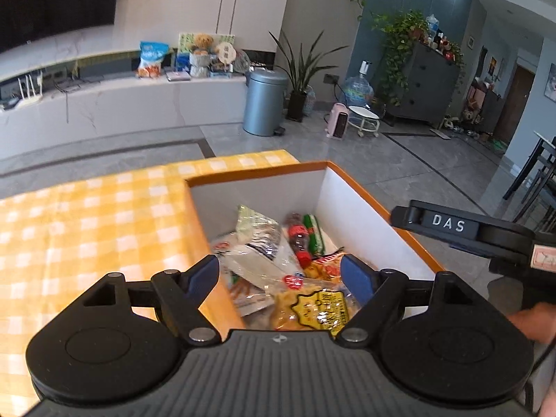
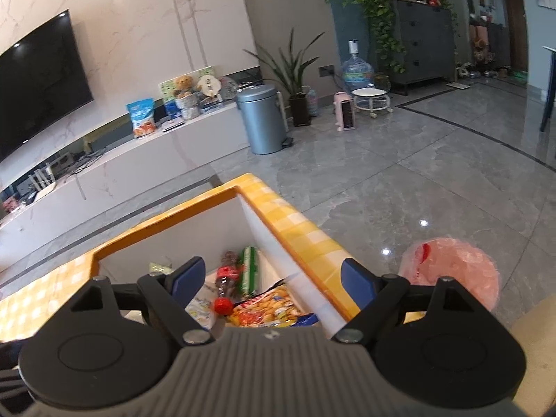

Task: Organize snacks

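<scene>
Left wrist view looks down past the left hand-held gripper (image 1: pixel 279 272), its blue-padded jaws spread wide with nothing between them, poised above an open box (image 1: pixel 354 191) at the centre of the frame. That box has an orange rim and white inner walls and sits on a worktop (image 1: pixel 87 222) covered in yellow-and-white check cloth. Inside lie the snacks: a crinkled clear bag (image 1: pixel 257 239), a small cola bottle (image 1: pixel 298 239) with a red cap, a green-and-white packet (image 1: pixel 314 232) beside it, and a yellow bag (image 1: pixel 319 307) nearest the lens. All lie loosely heaped, some overlapping.

Right wrist view shows the right hand-held gripper (image 2: pixel 272 279), jaws also wide and empty, hanging over the box's right wall. At lower right, on the floor, stands a bin lined with a pink bag (image 2: pixel 451 271).

The visible worktop holds no loose snacks, so the sorting looks nearly finished.

Likely risks: a jaw lowered carelessly could catch the box rim and tip or slide the box, which sits near the worktop edge. Pinching the crinkled bags hard could crush their contents. The round bottle may roll or slip if gripped off-centre. With both grippers close together, they could knock each other.
</scene>
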